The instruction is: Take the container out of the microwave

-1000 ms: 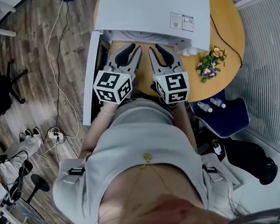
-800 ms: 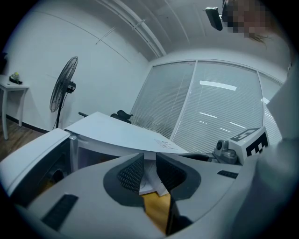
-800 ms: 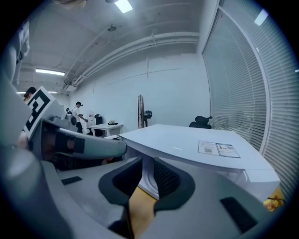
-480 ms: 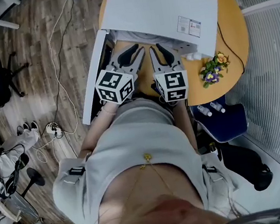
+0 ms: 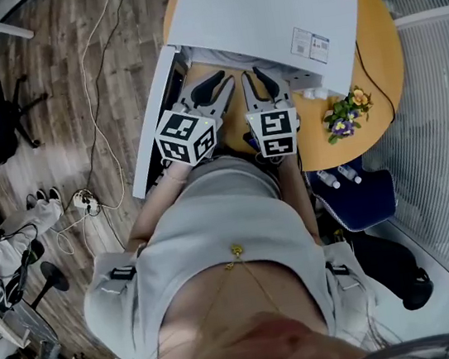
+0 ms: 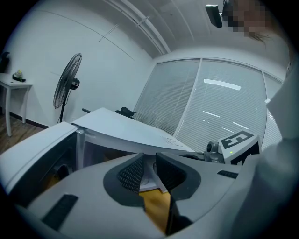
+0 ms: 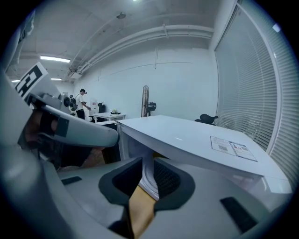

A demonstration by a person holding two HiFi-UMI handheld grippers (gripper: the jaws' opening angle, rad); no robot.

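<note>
The white microwave (image 5: 265, 1) stands on a round wooden table (image 5: 373, 52) with its door (image 5: 153, 118) swung open to the left. Both grippers reach into its mouth side by side. In the head view the oven's top hides the inside. The left gripper (image 6: 149, 170) has its jaws nearly together, with the wall of a white container (image 6: 149, 181) filling the narrow gap. The right gripper (image 7: 147, 175) is closed on a curved white rim of the container (image 7: 149, 186). In the head view the left gripper (image 5: 217, 83) and right gripper (image 5: 258, 77) sit at the oven's front edge.
A small bunch of flowers (image 5: 340, 115) sits on the table right of the oven. A blue chair (image 5: 351, 189) with bottles stands at the right. Cables and a power strip (image 5: 87, 210) lie on the wood floor at the left. The open door bounds the left side.
The right gripper has edged a little closer to the microwave. The left gripper has barely moved. The head view has shifted slightly.
</note>
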